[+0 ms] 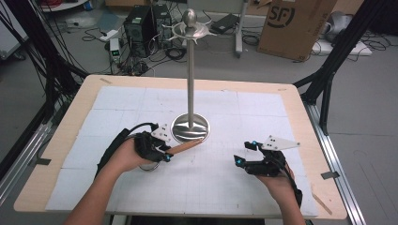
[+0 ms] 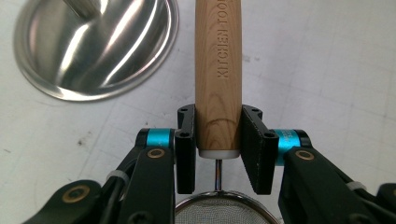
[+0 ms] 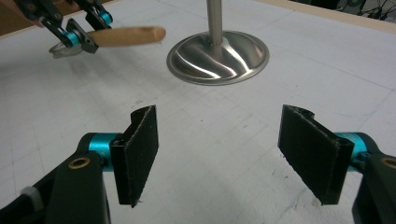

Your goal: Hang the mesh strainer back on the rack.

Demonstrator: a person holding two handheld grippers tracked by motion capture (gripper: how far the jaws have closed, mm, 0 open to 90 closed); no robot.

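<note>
A small mesh strainer (image 2: 222, 212) with a light wooden handle (image 2: 218, 70) is held just above the white mat. My left gripper (image 2: 218, 140) is shut on the handle near its mesh end, with the pads pressing both sides. In the high view the left gripper (image 1: 168, 154) sits left of centre and the handle (image 1: 185, 146) points right toward the steel stand's base (image 1: 190, 127). My right gripper (image 1: 245, 152) rests low at the right, open, with nothing between its pads (image 3: 140, 154). From there I see the held handle (image 3: 130, 35) and the strainer's rim (image 3: 63, 49).
A tall steel utensil stand (image 1: 190, 70) with hooks at its top rises from a round base (image 3: 218, 56) mid-table. The white gridded mat (image 1: 234, 108) covers the wooden table (image 1: 300, 108). Computers, cables and a cardboard box (image 1: 295, 23) lie on the floor beyond.
</note>
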